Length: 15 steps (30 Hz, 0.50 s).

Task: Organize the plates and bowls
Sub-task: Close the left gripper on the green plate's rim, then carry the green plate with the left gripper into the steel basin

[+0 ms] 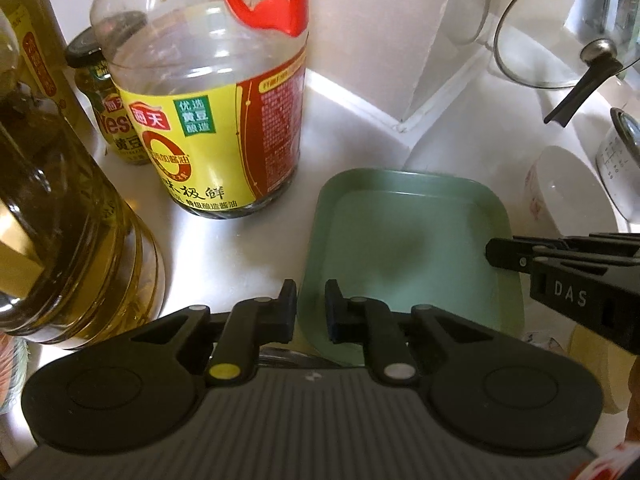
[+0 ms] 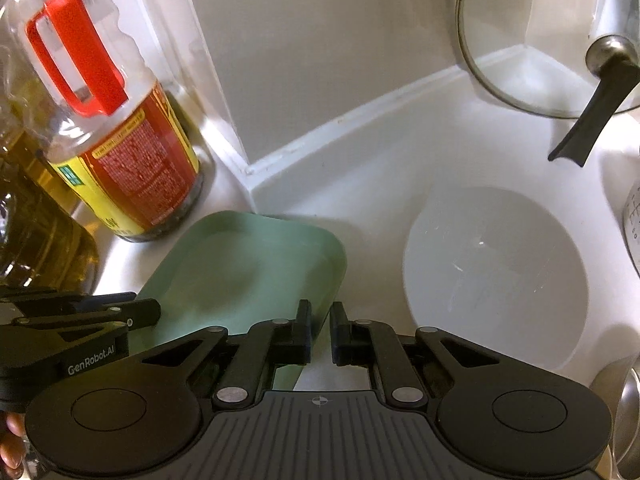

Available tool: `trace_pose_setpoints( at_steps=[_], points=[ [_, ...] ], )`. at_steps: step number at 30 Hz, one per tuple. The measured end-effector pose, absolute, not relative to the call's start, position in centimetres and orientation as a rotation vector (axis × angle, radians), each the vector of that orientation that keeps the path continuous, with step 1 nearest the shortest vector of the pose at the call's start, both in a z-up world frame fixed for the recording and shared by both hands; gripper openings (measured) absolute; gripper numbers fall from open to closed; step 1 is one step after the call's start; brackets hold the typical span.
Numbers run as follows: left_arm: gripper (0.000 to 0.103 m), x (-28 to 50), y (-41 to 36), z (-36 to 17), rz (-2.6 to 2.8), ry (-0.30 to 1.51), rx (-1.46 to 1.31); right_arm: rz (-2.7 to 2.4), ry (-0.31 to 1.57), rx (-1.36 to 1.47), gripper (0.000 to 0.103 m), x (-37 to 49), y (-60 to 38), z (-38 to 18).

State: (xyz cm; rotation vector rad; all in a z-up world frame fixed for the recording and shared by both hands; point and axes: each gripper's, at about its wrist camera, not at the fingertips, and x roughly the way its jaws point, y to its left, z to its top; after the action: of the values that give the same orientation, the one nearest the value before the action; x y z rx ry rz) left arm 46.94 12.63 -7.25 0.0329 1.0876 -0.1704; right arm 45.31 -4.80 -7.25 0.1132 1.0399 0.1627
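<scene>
White worktop, cornered by white walls, carried a square green plate (image 1: 408, 248) between a soy sauce bottle (image 1: 208, 120) and a white bowl (image 2: 496, 276). Left gripper (image 1: 311, 308) and right gripper (image 2: 320, 330) each pinched an opposite rim, nearly closed. Lifting well probably meant raising both together, keeping it level.

soy sauce bottle (image 1: 208, 120), red handle, upright at 11 o'clock on white worktop (image 1: 240, 248) | oil bottle (image 1: 60, 240) at 9 o'clock, beside it | small jar (image 1: 96, 92) behind, at 10 o'clock | glass lid (image 2: 532, 40), leaning on wall at 1 o'clock
</scene>
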Motion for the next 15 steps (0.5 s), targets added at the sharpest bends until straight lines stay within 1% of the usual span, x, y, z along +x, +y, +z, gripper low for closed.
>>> trace_pose_setpoints(
  at_steps=[15],
  points=[
    [0.013,42.6,13.5,-3.4,-0.131,1.007,0.033,0.259,0.983,0.128,0.009,42.4,-4.9,-4.0]
  ],
)
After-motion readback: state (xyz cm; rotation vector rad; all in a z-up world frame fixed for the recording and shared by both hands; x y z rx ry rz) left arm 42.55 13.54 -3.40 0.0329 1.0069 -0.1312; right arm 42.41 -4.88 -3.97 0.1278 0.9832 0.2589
